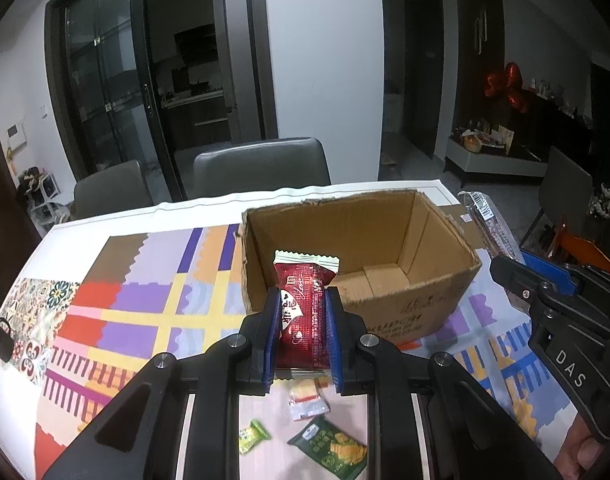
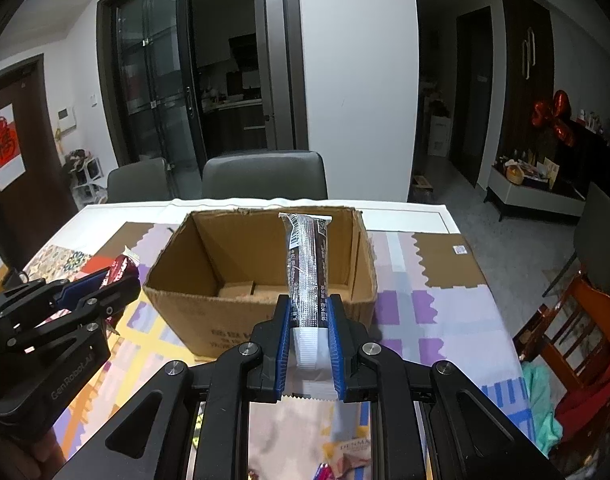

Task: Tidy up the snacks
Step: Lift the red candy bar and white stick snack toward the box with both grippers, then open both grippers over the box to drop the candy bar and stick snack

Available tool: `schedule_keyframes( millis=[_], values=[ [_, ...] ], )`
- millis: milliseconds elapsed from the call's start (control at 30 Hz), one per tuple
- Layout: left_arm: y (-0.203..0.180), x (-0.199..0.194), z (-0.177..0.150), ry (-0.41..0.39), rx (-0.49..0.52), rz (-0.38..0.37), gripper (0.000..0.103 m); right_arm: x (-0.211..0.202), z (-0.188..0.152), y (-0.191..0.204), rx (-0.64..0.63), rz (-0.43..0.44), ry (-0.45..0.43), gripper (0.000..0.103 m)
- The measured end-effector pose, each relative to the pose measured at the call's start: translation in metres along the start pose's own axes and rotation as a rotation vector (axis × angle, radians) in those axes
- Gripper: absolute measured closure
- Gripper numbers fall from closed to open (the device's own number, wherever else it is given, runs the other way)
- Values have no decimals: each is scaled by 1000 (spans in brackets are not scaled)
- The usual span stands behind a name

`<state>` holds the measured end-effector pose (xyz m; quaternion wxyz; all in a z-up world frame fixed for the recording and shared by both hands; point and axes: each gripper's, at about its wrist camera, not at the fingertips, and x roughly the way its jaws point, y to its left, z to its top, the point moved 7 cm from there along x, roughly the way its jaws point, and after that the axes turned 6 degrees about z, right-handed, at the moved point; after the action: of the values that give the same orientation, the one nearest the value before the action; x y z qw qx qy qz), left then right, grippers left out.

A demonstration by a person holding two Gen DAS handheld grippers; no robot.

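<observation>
Holding a red packet (image 1: 305,312) clenched in the left gripper (image 1: 303,336), just before the near wall of an open cardboard box (image 1: 425,312) at the middle of the worktop (image 1: 105,232). The right gripper (image 2: 308,344) clamps a long dark packet (image 2: 307,272), its tip reaching over the box. More packets, among them a green one (image 1: 329,446), lie by the near edge. To drop cleanly, carry each packet past the rim and over the bare floor before letting go, one hand at a time.
</observation>
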<state>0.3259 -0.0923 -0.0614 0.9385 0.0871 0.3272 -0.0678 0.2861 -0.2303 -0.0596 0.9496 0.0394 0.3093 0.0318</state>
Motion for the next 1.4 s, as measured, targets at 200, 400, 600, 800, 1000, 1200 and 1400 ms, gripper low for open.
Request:
schedule_keyframes(
  millis=[200,400,600,800,1000,1200,1400],
  values=[
    [2,9,16,-12,7,-1,81,9,14,-3,-2,-1,-8,84],
    [6,19,31,-19,0,-2,81,20,27,-3,-10,4,-13,84],
    [5,31,42,-18,0,-1,81,32,38,-4,-9,8,-17,84],
    [5,45,51,-11,1,4,81,45,43,-6,-9,6,-11,84],
    [4,60,55,4,-3,3,81,60,48,-10,-9,5,2,84],
    [6,71,53,15,0,13,80,74,51,-14,-7,10,16,84],
    [9,70,51,-3,3,49,44,85,48,-19,-15,-9,27,77]
  ],
)
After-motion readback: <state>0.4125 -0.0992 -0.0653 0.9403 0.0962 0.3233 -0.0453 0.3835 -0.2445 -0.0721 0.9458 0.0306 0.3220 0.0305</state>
